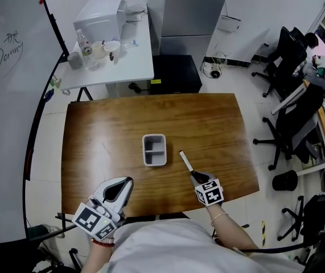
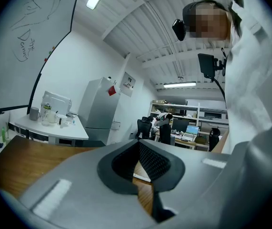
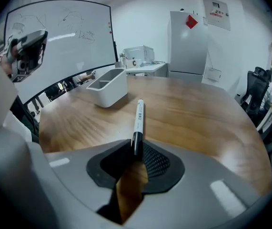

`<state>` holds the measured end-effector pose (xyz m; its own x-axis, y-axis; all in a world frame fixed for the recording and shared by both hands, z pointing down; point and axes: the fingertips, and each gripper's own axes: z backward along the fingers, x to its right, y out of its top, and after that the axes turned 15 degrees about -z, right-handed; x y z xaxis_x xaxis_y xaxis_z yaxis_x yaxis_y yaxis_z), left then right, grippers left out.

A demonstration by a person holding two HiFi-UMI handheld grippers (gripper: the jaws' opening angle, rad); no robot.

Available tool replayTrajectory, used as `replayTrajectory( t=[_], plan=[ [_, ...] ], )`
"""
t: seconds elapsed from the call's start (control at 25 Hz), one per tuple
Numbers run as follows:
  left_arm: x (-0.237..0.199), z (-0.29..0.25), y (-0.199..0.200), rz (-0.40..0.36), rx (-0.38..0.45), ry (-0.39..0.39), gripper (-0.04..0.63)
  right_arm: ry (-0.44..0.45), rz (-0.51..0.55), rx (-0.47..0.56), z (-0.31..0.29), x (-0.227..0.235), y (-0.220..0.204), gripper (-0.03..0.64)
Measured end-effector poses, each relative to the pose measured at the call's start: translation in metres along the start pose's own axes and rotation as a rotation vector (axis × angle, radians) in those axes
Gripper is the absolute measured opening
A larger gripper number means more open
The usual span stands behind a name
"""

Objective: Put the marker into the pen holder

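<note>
A white two-compartment pen holder (image 1: 154, 149) (image 3: 108, 87) stands near the middle of the brown wooden table (image 1: 208, 118). A white marker (image 1: 185, 161) (image 3: 138, 120) with a black end lies to its right, slanting toward the near edge. My right gripper (image 1: 195, 176) (image 3: 136, 149) tilts down at the table and is shut on the marker's black end, while the white barrel sticks out ahead toward the holder. My left gripper (image 1: 127, 182) (image 2: 138, 144) hovers level over the near left edge of the table, shut with nothing in it.
A white side table (image 1: 134, 67) with an appliance, bottles and cups stands beyond the far edge. A whiteboard (image 1: 8, 67) runs along the left. A black box (image 1: 176, 73) sits on the floor behind the table, and office chairs (image 1: 290, 56) are to the right.
</note>
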<state>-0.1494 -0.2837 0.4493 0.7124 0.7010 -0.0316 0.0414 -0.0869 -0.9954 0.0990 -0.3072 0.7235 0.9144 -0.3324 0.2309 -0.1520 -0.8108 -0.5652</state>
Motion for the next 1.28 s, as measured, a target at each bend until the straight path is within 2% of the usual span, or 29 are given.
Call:
replayTrajectory(
  t=[0.16,0.32,0.48,0.64,0.84,1.08,1.28],
  plan=[
    [0.000,-0.002,0.001,-0.001,0.002,-0.006,0.000,0.003,-0.004,-0.001,0.004,-0.001,0.006,0.063],
    [-0.008,0.003,0.007,-0.018,0.016,0.035,0.000,0.097,-0.049,0.117,0.022,-0.017,0.033,0.063],
    [-0.015,0.006,0.006,0.002,0.027,0.064,0.000,0.177,0.010,0.200,0.045,-0.043,0.067,0.063],
    [-0.013,0.008,0.004,0.013,0.032,0.065,0.000,0.241,0.148,0.156,0.054,-0.077,0.074,0.063],
    [-0.018,0.015,0.001,0.032,0.036,0.088,0.000,0.237,0.280,0.059,0.046,-0.097,0.071,0.063],
    [-0.023,0.024,0.000,0.026,0.033,0.118,0.000,0.226,0.341,0.031,0.038,-0.111,0.077,0.066],
    [-0.024,0.025,0.001,0.030,0.034,0.122,0.000,0.211,0.330,0.108,0.038,-0.116,0.093,0.069]
  ],
)
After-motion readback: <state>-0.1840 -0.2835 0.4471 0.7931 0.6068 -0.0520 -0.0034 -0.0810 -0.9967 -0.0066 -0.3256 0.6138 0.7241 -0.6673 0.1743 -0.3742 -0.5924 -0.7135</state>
